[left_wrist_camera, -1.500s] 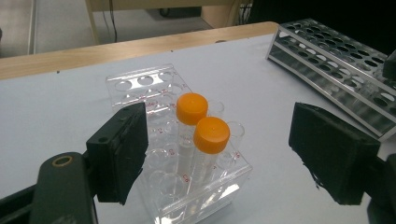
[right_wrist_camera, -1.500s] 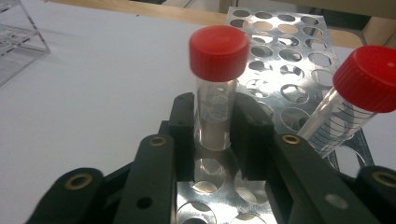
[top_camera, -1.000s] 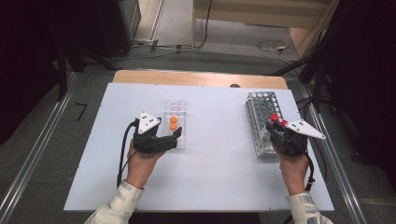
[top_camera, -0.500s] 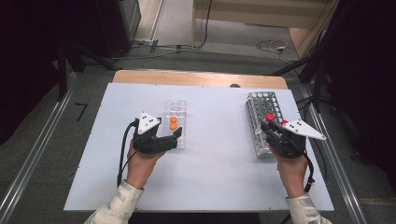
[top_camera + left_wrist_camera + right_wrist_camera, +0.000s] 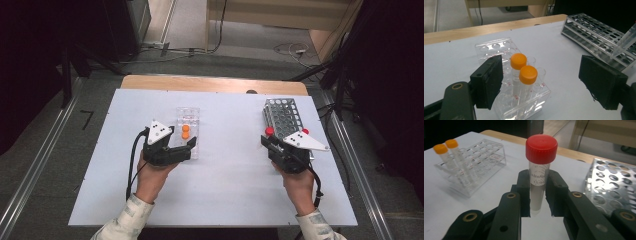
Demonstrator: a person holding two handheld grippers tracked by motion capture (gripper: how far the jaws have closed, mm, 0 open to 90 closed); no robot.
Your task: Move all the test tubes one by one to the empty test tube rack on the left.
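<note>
My right gripper (image 5: 537,195) is shut on a clear tube with a red cap (image 5: 541,150), held upright just left of the metal rack (image 5: 282,115). Its red cap (image 5: 269,131) shows in the high view too, and its pointed end (image 5: 624,42) in the left gripper view. A clear plastic rack (image 5: 187,117) left of centre holds two orange-capped tubes (image 5: 527,75). My left gripper (image 5: 190,149) stands open at the near end of that rack. One pad (image 5: 487,85) is against the rack's side and the other (image 5: 601,85) is well clear of it.
The metal rack (image 5: 594,32) with several empty holes lies at the right of the white table (image 5: 225,190). A wooden strip (image 5: 210,82) runs along the far edge. Cables trail from both grippers toward the person's sleeves.
My right gripper has moved left with the red-capped tube, away from the metal rack. The left gripper has stayed where it was.
</note>
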